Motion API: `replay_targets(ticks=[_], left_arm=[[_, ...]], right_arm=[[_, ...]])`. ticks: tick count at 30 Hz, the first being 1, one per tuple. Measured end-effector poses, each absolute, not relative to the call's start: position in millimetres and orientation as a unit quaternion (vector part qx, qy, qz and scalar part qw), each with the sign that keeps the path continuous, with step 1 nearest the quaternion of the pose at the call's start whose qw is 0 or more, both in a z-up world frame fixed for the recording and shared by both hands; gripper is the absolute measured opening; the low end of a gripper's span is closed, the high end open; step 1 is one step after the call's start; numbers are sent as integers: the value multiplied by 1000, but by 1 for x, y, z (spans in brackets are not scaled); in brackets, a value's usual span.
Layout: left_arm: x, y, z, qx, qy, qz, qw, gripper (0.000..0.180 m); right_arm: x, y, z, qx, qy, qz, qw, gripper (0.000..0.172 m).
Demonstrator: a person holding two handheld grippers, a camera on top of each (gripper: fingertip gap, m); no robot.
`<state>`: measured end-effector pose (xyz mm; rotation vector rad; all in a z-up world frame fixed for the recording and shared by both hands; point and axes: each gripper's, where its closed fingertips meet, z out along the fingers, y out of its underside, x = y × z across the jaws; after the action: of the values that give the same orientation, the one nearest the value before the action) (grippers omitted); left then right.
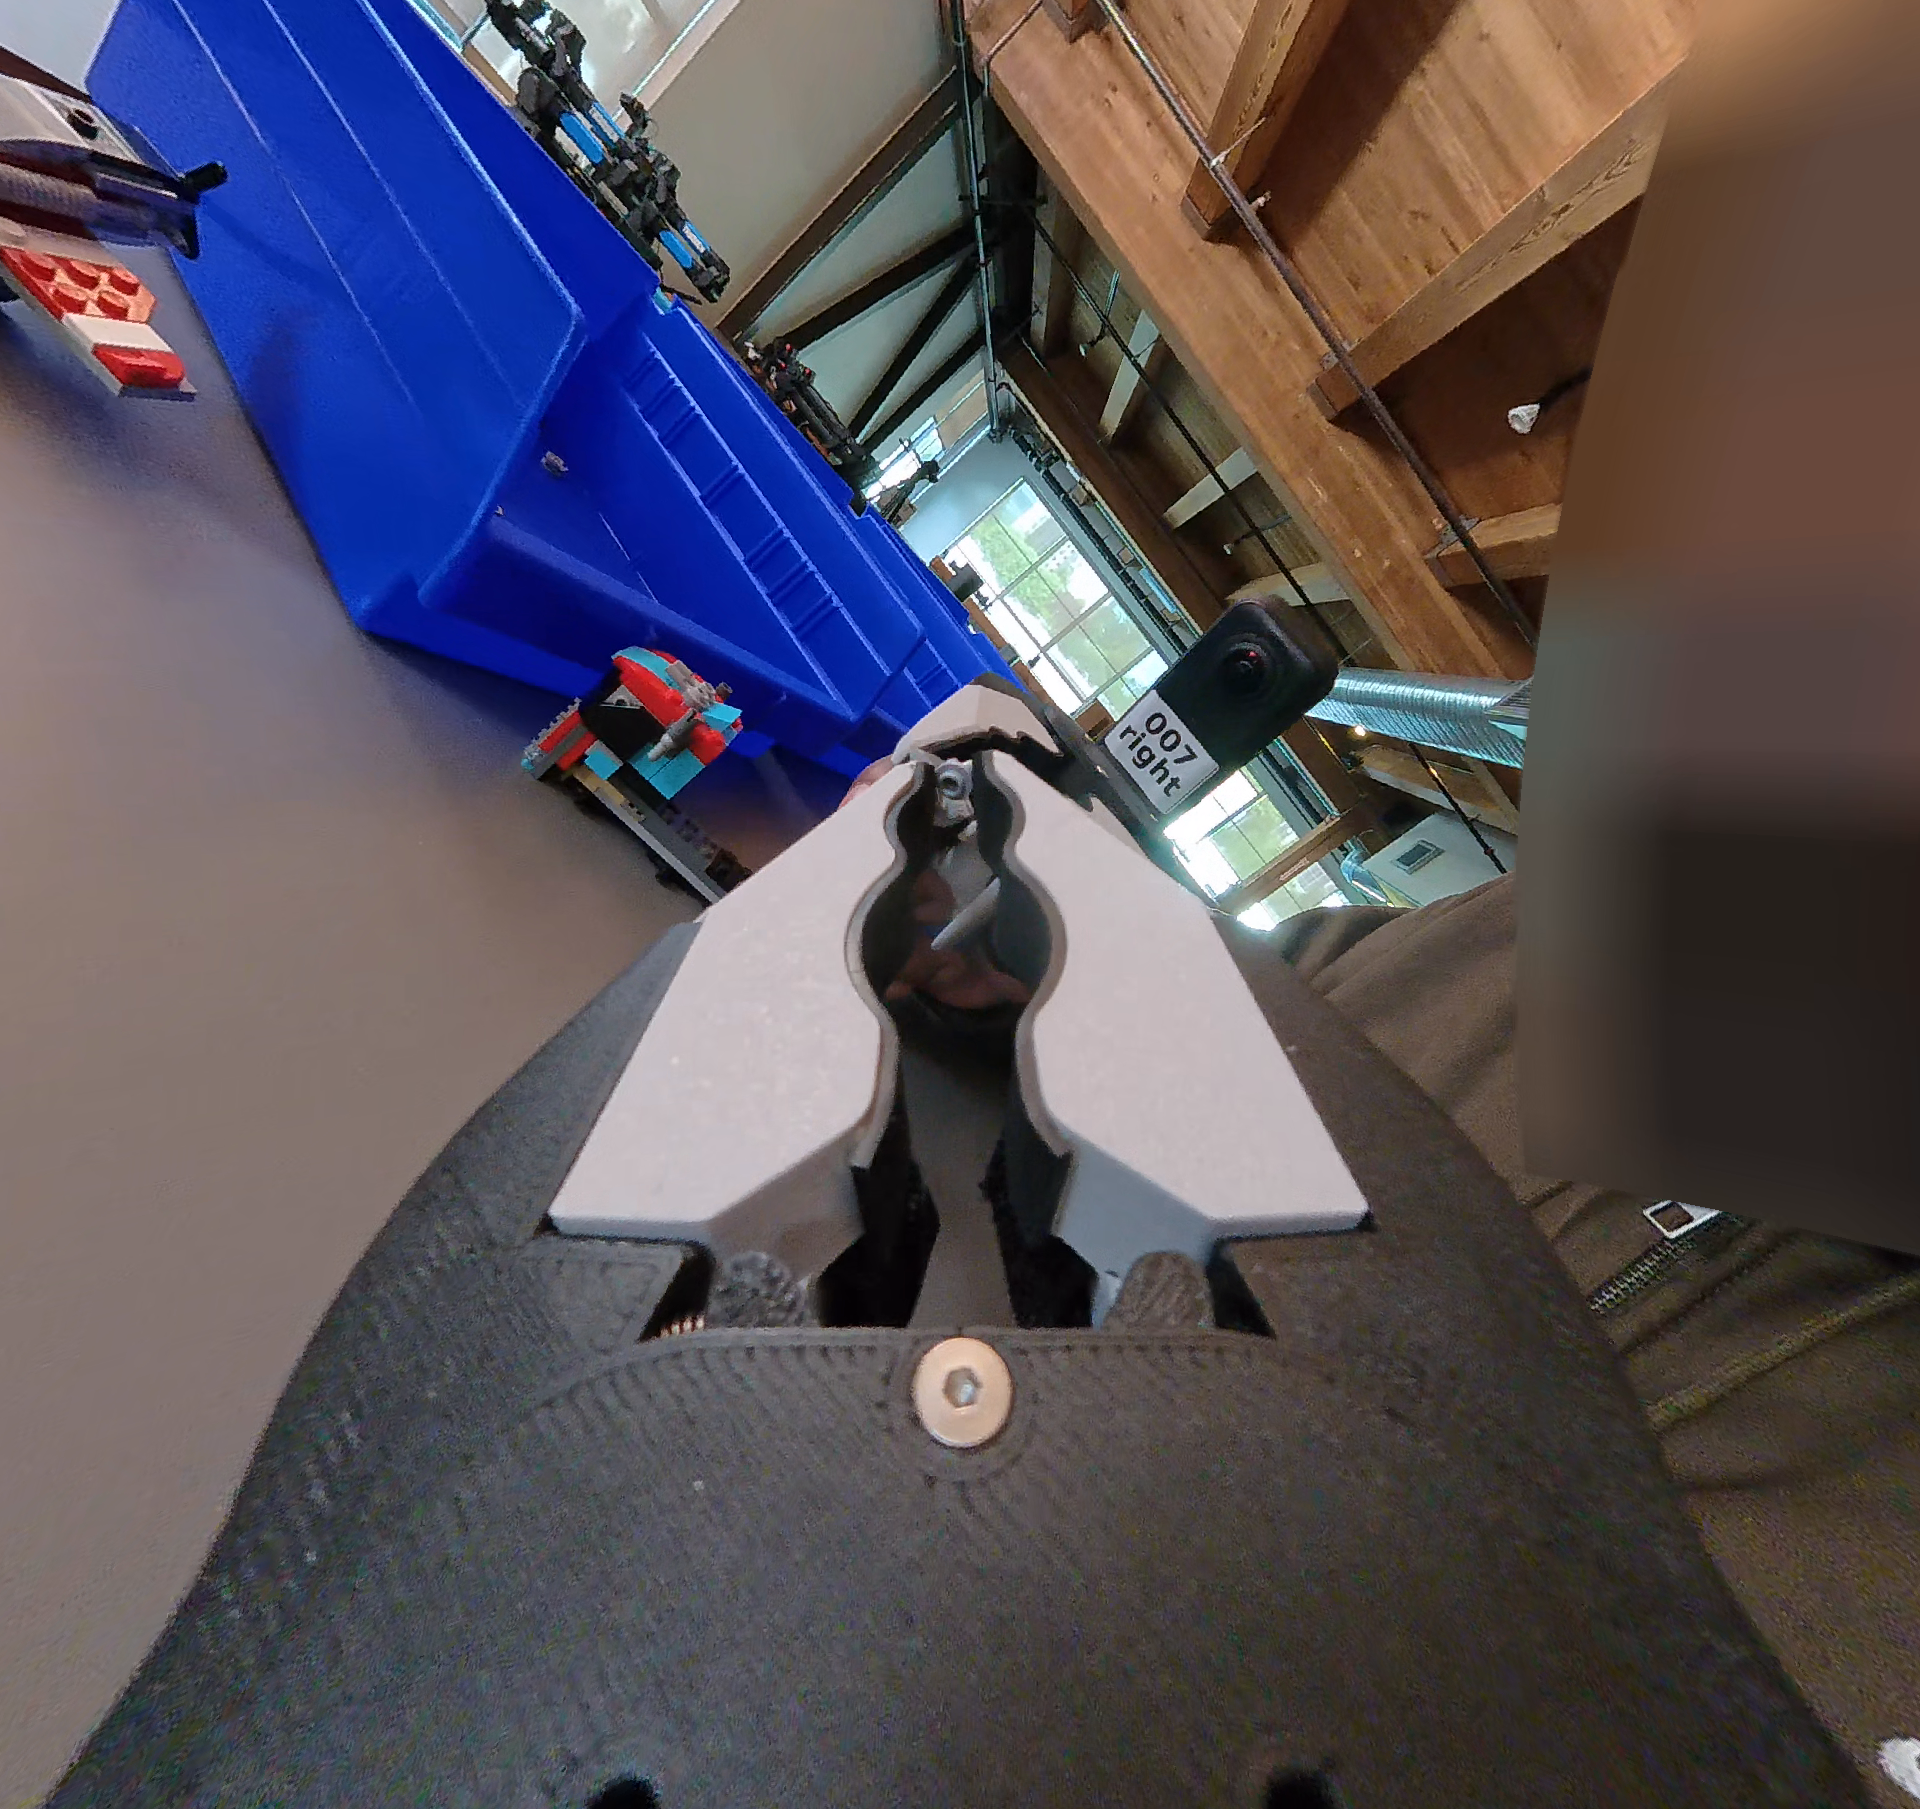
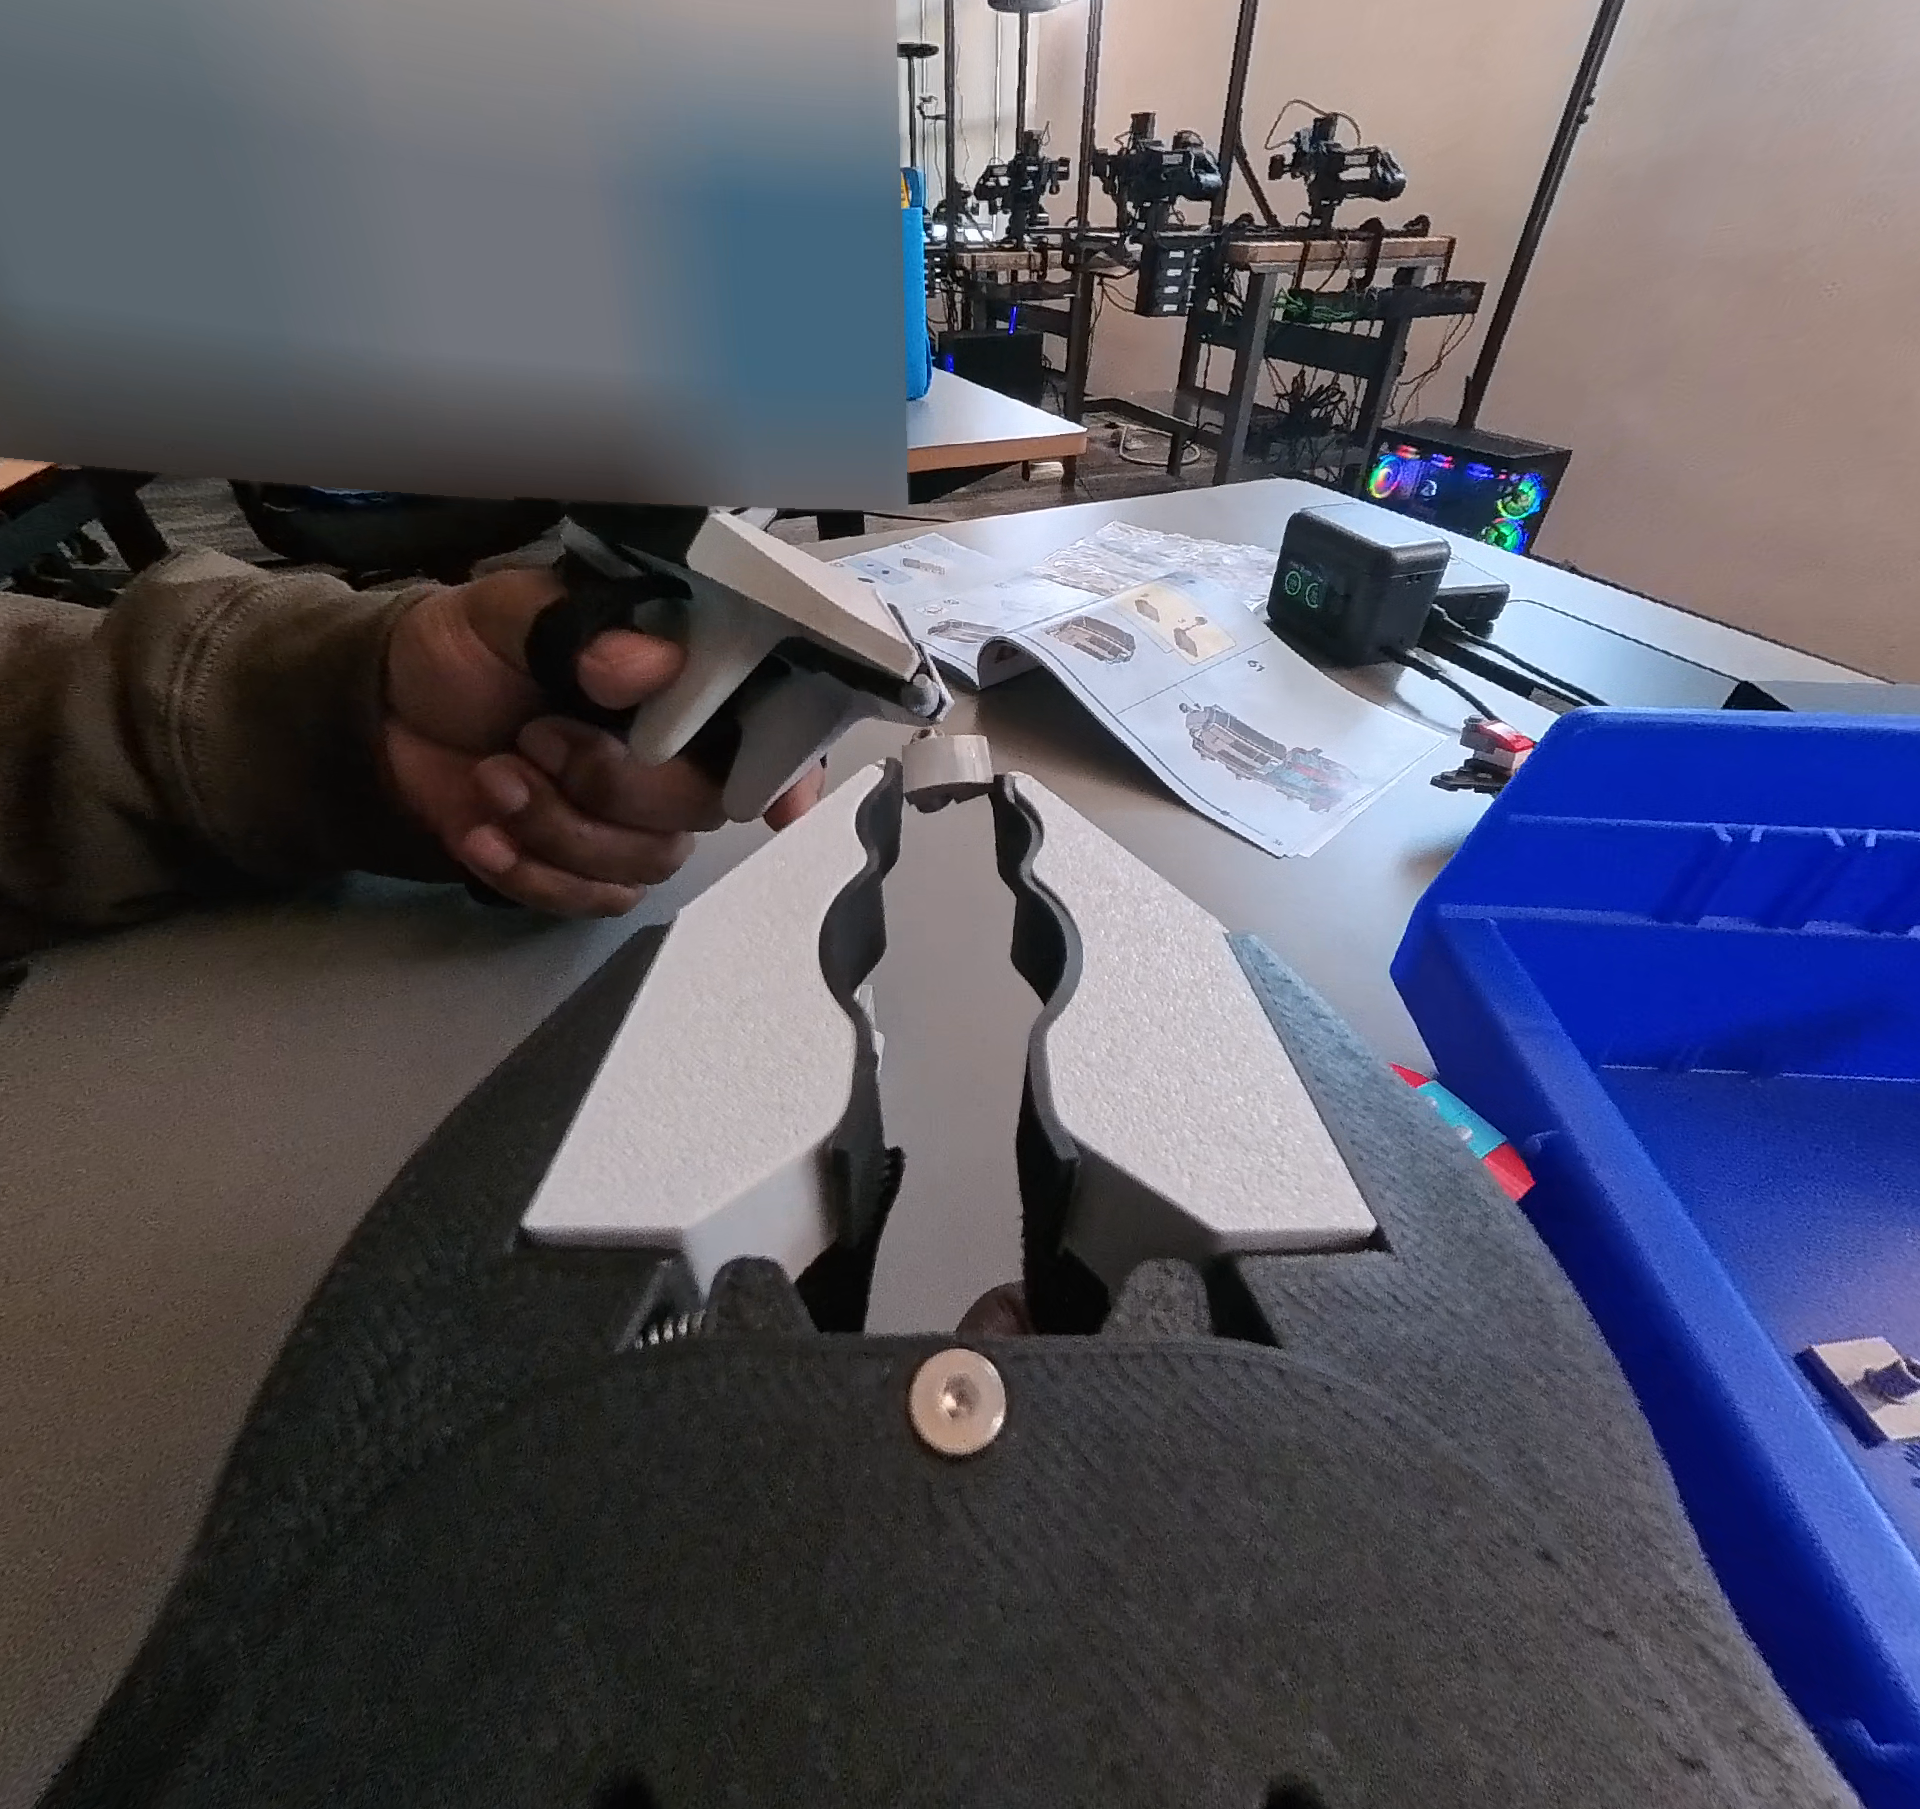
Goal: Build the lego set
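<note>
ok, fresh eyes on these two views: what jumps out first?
Centre of the right wrist view: the right hand-held gripper pinches a small grey round piece, and the left hand-held gripper, tips nearly closed on a small grey pin, hovers just above it. A big blue bin sits right, an open instruction booklet behind.

Tongs: two, left tongs and right tongs. Blue bins: one right of the right tongs. Instruction booklets: one beyond. Black charger boxes: one. Small grey round bricks: one, pinched at the right tips.
</note>
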<state>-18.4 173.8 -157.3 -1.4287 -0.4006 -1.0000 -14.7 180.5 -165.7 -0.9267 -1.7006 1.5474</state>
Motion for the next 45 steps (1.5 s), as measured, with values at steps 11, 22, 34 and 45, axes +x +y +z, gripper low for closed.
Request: replay_targets(ticks=[11,22,34,45], left_arm=[[-18,175,-158,-618,-176,-445,624,7],[-32,168,-191,-725,-169,-318,586,8],[-54,127,-264,-901,-124,-120,398,8],[-56,116,-256,-902,-103,-96,409,17]], right_arm=[[-15,181,-165,-357,-646,594,320,18],[-14,181,-167,-356,-651,590,319,18],[-15,180,-170,-356,-657,585,317,18],[-14,181,-170,-357,-656,584,317,18]])
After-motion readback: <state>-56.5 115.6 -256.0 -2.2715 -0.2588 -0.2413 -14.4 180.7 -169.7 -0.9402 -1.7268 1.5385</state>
